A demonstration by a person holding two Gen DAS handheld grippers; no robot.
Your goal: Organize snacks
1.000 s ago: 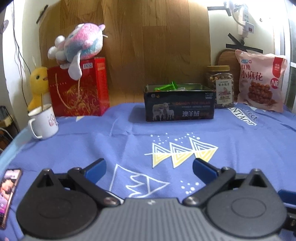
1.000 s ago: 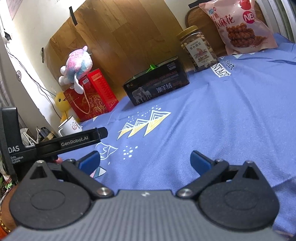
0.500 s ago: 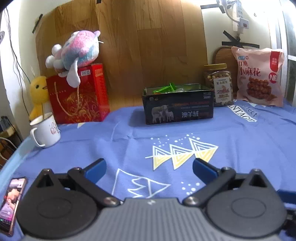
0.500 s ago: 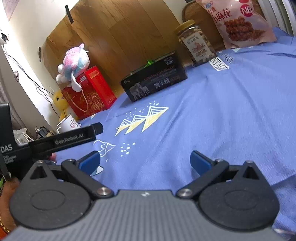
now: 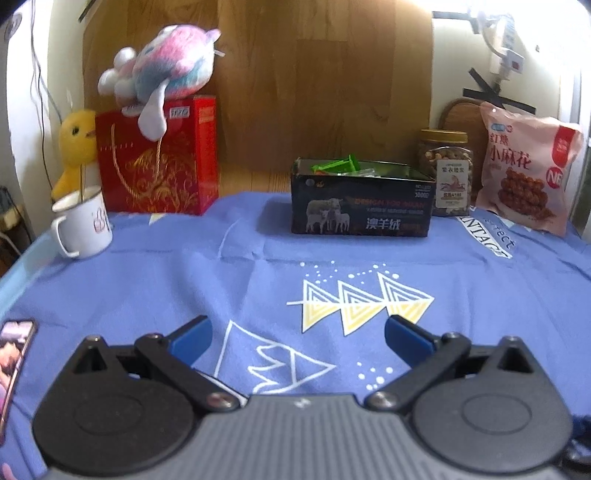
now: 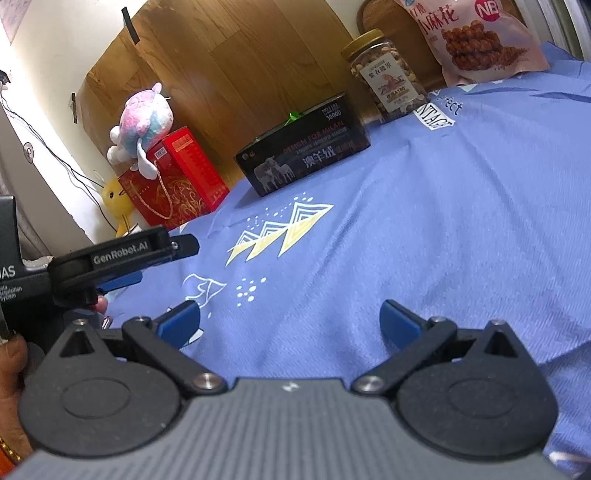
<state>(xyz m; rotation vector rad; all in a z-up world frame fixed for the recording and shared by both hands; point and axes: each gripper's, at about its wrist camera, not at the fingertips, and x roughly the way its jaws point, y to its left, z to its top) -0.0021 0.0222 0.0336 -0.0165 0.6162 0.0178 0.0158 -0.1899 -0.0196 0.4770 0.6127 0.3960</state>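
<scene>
A black open box [image 5: 360, 206] [image 6: 306, 151] with a sheep picture stands at the back of the blue cloth, green wrappers [image 5: 334, 165] poking out of it. To its right are a clear nut jar [image 5: 447, 171] [image 6: 386, 75] with a gold lid and a pink snack bag [image 5: 526, 170] [image 6: 480, 33]. My left gripper [image 5: 297, 338] hangs open low over the cloth, well short of the box, holding nothing. My right gripper [image 6: 290, 323] is open and empty too, nearer the front. The left gripper's body [image 6: 122, 256] shows at the left of the right wrist view.
A red gift bag [image 5: 159, 158] with a pink plush toy [image 5: 162, 70] on top, a yellow duck toy [image 5: 75, 147] and a white mug [image 5: 83, 225] stand at the back left. A phone [image 5: 14, 354] lies at the cloth's left edge. A hand [image 6: 13, 365] grips the left tool.
Both grippers have crept forward and slightly up; the box, jar and bag look a little nearer. Both stay open and empty.
</scene>
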